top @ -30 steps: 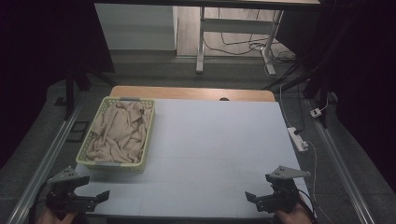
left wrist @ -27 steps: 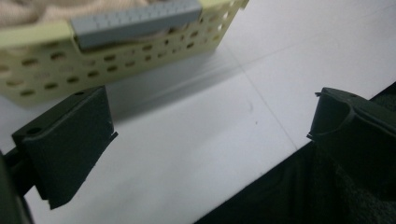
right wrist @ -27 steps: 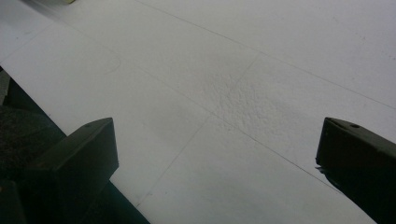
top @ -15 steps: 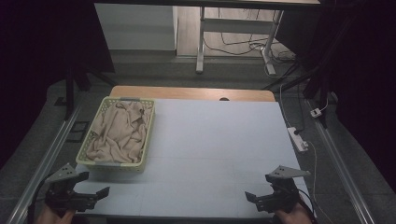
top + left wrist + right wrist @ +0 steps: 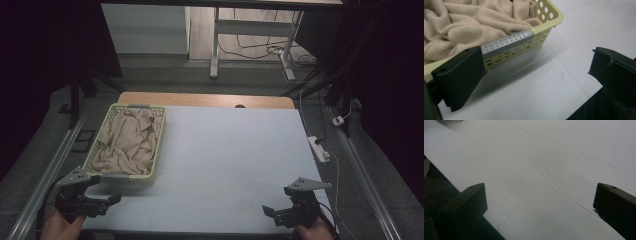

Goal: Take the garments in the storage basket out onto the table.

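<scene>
Pale yellow basket (image 5: 158, 150) sitting at about 9 o'clock on the white table (image 5: 235, 160), stuffed with a crumpled beige cloth (image 5: 127, 142) (knit, a sweater maybe, can't tell). Left tool (image 5: 111, 201) down at 7 o'clock, just beside the basket's near corner, wide open, holding nothing. In the left gripper view: grey perforated strip (image 5: 507, 42) along the basket rim, right above the left-hand jaw. Right tool (image 5: 270, 211) over at 5 o'clock, well apart from the basket, also spread wide and empty, hanging over bare table.
</scene>
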`<state>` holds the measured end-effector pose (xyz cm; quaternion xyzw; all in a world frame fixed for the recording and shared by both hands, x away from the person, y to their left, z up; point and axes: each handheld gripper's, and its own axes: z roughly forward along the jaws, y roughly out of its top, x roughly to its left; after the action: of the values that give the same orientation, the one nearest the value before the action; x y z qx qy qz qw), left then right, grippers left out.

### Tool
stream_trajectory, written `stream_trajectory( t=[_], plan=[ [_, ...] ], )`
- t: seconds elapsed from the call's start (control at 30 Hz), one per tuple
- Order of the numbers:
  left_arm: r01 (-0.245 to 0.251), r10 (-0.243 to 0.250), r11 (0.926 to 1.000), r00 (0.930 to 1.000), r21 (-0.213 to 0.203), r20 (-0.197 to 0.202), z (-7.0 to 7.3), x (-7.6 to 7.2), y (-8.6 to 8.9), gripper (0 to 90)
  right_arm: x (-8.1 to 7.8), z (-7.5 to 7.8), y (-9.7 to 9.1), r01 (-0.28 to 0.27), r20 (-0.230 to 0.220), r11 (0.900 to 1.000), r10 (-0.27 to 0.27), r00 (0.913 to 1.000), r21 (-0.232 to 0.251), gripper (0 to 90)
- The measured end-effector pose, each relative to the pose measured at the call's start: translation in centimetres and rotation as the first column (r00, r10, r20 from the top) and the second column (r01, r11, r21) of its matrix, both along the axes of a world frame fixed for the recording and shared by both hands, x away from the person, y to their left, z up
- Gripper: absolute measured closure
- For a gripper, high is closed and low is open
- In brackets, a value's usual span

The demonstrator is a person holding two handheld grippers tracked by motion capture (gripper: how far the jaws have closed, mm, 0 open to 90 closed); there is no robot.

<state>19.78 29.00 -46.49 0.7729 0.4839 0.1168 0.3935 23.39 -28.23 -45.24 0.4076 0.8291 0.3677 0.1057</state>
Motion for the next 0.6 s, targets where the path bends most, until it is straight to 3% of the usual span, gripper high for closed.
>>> stream_trajectory(
  t=[0.27,0.6],
  plan=[
    [-0.007,0.007,0.9998,1.0,0.02,-0.002,0.0,1.5,-0.1,0.0,0.0,0.0,0.0,0.0,-0.003,1.0,0.0,1.0,-0.001,0.0],
    [-0.005,0.005,0.9999,1.0,0.015,0.004,0.3,3.4,-0.3,0.1,0.0,0.0,0.1,0.0,-0.006,1.0,0.0,1.0,-0.006,0.0]
  ],
)
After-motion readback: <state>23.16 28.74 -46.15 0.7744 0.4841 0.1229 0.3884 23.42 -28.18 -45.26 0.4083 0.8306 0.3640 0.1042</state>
